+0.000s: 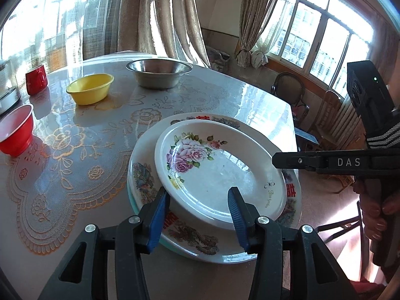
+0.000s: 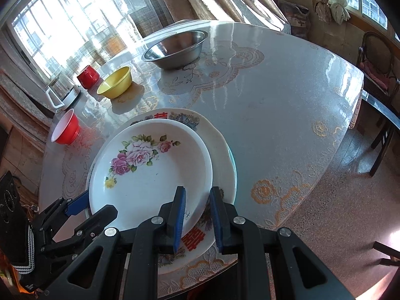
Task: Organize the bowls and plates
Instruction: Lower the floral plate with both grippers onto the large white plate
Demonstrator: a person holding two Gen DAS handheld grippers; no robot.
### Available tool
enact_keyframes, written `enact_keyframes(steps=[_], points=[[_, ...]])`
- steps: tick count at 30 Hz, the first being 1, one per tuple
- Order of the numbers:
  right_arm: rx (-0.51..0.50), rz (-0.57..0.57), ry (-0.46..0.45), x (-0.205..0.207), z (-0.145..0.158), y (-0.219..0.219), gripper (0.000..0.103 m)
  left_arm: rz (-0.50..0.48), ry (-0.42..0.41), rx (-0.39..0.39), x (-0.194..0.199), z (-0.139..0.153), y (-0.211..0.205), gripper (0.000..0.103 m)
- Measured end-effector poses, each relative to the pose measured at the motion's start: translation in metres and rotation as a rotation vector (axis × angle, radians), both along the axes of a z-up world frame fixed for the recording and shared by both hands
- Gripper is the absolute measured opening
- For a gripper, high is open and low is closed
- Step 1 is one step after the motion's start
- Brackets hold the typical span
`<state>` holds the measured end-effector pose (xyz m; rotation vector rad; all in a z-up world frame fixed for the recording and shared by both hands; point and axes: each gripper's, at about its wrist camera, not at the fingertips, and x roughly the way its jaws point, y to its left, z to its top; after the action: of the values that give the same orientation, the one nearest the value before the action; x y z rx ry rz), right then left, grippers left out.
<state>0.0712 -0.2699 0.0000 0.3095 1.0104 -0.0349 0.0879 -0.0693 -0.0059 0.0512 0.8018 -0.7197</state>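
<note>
A white rose-pattern plate lies on a larger patterned plate near the table's front edge. A thin teal rim shows under both. My left gripper is open, its fingers straddling the rose plate's near rim. My right gripper is open, its fingers straddling the rose plate's right rim. It shows from the side in the left wrist view. A steel bowl, a yellow bowl and a red bowl stand apart behind.
A red mug and a glass kettle stand at the table's far left. The round table has a lace-print cover. Chairs stand to the right. Curtains and windows are behind.
</note>
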Motion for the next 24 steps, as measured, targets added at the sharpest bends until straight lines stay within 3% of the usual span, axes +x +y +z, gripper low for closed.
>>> enact_keyframes(steps=[3, 10, 14, 24], points=[[-0.034, 0.012, -0.013, -0.001, 0.004, 0.005, 0.021, -0.005, 0.008, -0.008, 0.001, 0.000, 0.001, 0.048], [-0.048, 0.037, -0.068, -0.002, 0.014, 0.013, 0.021, -0.044, -0.033, 0.031, -0.006, 0.000, -0.009, 0.061], [-0.044, 0.065, -0.064, 0.001, 0.009, 0.021, 0.021, -0.053, 0.062, -0.076, 0.009, 0.002, 0.007, 0.061], [-0.026, 0.085, -0.024, 0.003, -0.007, 0.027, 0.021, -0.013, 0.022, -0.135, 0.013, 0.014, 0.022, 0.061]])
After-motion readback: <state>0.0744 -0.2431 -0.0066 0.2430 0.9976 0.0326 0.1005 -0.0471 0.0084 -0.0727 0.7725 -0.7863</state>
